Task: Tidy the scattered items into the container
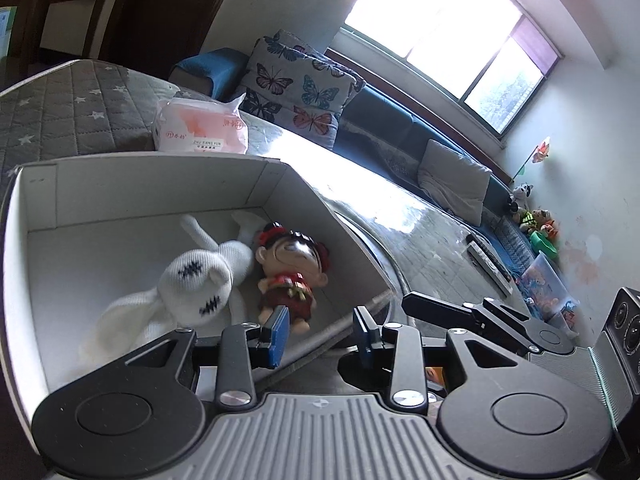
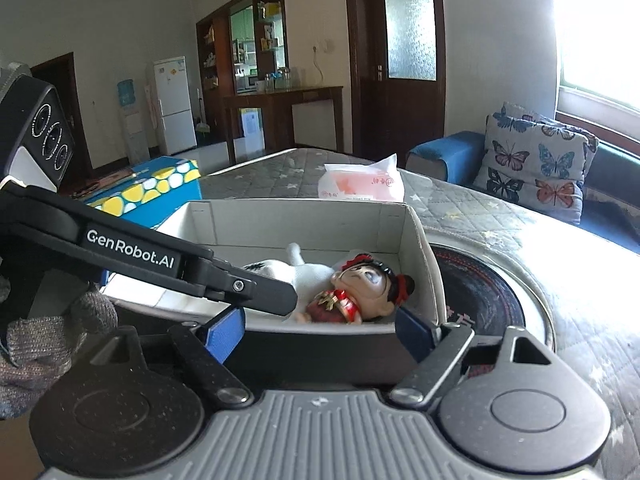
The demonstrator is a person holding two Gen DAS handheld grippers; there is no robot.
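Left claw (image 1: 320, 334) and right claw (image 2: 320, 330) both gape, blue pads apart, gripping nothing.

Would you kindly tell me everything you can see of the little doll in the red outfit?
The doll is a small soft-looking figure with a large tan head, dark hair with red flower trims, and a red dress with a gold bow. It lies on its back on the floor of the white box, near the right wall, touching the white knitted rabbit beside it. Neither gripper touches it.
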